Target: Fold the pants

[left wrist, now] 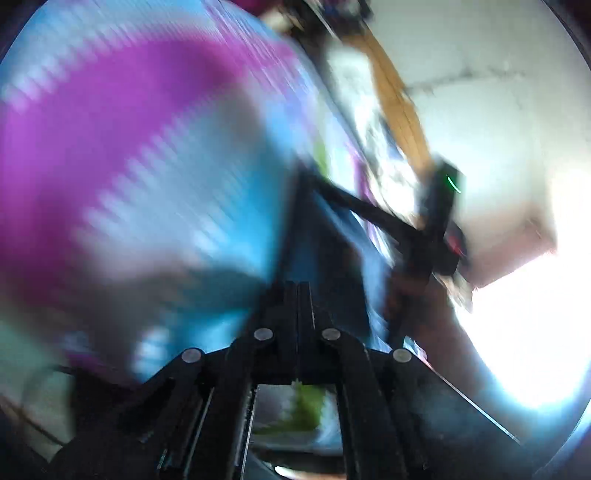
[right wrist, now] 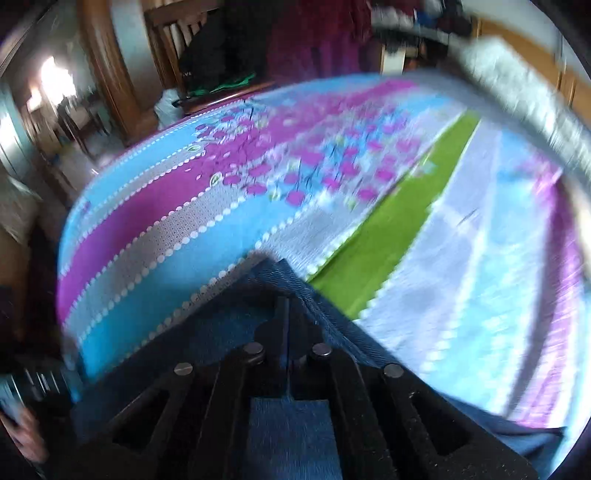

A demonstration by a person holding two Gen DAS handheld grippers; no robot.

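Note:
The blue denim pants (right wrist: 229,325) lie under and around my right gripper (right wrist: 284,306), which is shut on a fold of them just above the bedspread. In the left wrist view, heavy motion blur smears everything. My left gripper (left wrist: 299,288) has its fingers pressed together, and dark blue pants cloth (left wrist: 328,236) rises from their tips. A dark taut strip (left wrist: 369,210) runs from that cloth toward the other gripper's body (left wrist: 441,221), which shows a green light.
A bedspread (right wrist: 155,206) striped purple, blue, grey and green covers the bed. A wooden chair (right wrist: 177,33) and a doorway stand behind it at the left. A blurred grey band (right wrist: 524,96) crosses the upper right. A hand (right wrist: 22,428) shows at the lower left edge.

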